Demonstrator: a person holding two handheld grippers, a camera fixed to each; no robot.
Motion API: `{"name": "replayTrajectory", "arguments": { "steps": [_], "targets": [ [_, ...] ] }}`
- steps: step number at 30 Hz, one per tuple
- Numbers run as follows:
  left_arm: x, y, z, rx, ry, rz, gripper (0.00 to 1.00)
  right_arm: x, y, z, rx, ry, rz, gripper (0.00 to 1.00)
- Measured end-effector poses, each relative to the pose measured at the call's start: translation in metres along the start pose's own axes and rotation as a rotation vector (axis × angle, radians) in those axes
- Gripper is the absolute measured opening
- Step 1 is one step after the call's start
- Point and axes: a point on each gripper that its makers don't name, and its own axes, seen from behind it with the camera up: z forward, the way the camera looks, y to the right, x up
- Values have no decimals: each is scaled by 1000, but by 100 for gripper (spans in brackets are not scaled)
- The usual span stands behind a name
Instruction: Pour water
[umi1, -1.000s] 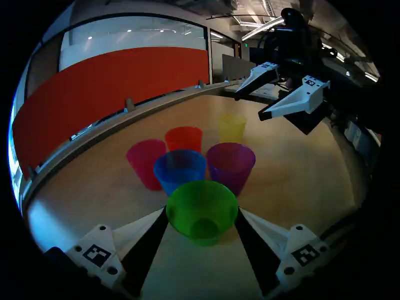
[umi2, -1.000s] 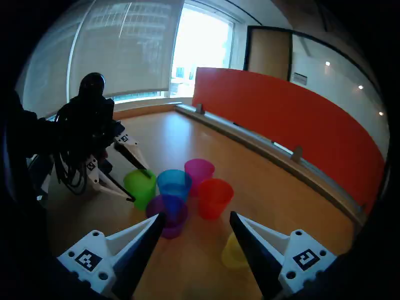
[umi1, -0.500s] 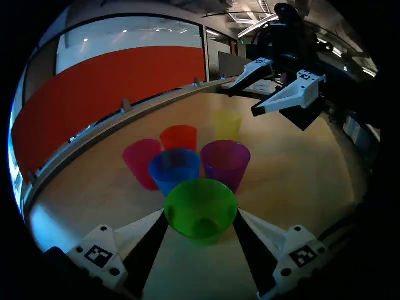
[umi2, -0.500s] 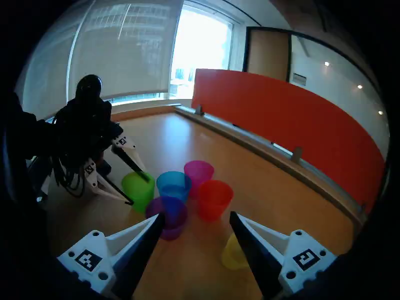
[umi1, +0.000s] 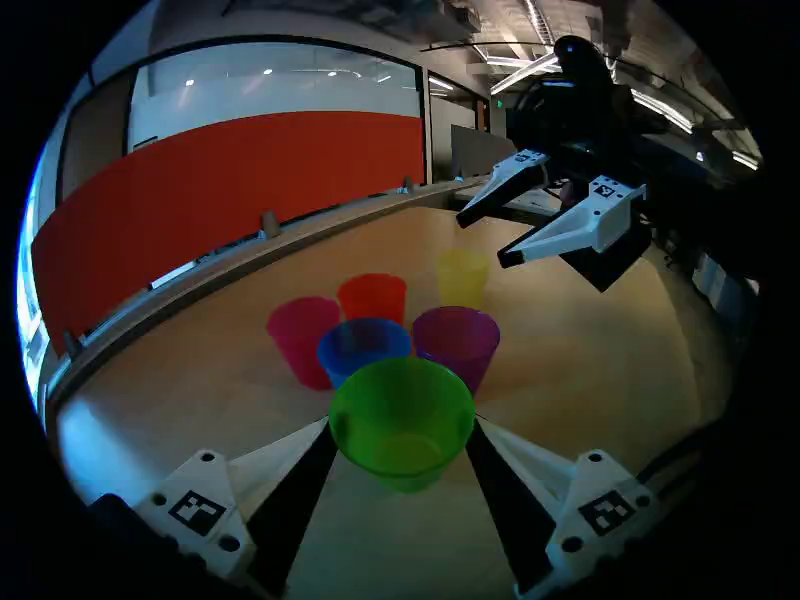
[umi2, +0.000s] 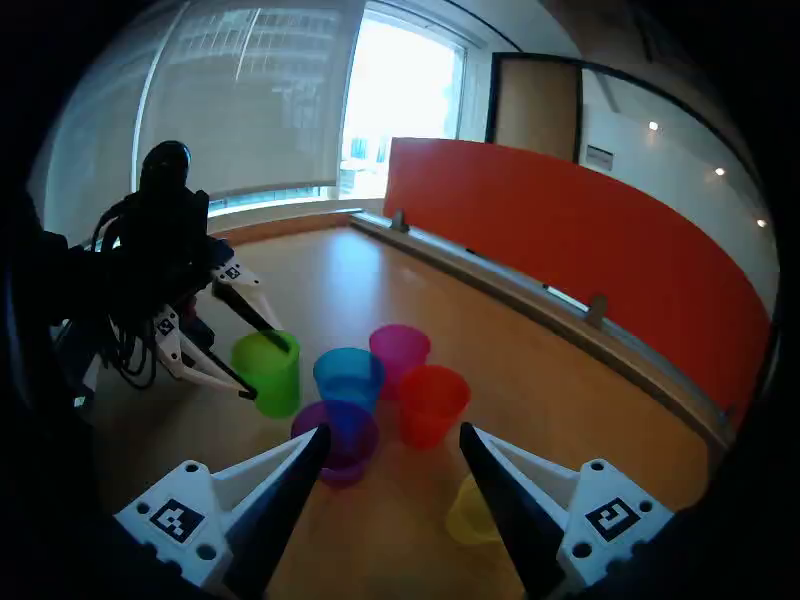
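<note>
Six cups (umi1: 455, 340) clustered mid tabletop (umi1: 600, 340), away from edges. Left gripper (umi1: 401, 428) fingers pinch green cup (umi1: 402, 400), prob to pour into blue cup (umi1: 363, 342) just beside. Right gripper (umi2: 393, 432) fingers spread, empty, hovering clear.

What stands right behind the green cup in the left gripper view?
A blue cup, flanked by a pink cup and a purple cup. The green cup covers the blue cup's lower part.
</note>
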Motion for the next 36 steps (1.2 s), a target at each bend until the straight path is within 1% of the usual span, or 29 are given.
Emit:
{"name": "replayTrajectory", "arguments": {
  "steps": [3, 9, 17, 21, 27, 32, 36],
  "targets": [
    [4, -3, -6, 16, 16, -9, 86, 1, -1, 3, 3, -1, 1, 100],
    [10, -4, -20, 41, 41, -14, 86, 3, -3, 11, 9, -8, -3, 100],
    [12, -4, -37, 72, 49, -4, 86, 7, -7, 23, 26, -17, -11, 100],
    [16, -6, -45, 86, 63, -11, 86, 7, -11, 31, 37, -26, -20, 100],
    [19, -3, -53, 88, 80, -25, 86, 9, -20, 46, 67, -39, -31, 100],
    [18, -3, -59, 98, 84, -20, 86, 12, -25, 58, 79, -50, -40, 100],
    [18, -4, -64, 99, 89, -29, 86, 13, -28, 67, 91, -60, -42, 100]
  ]
}}
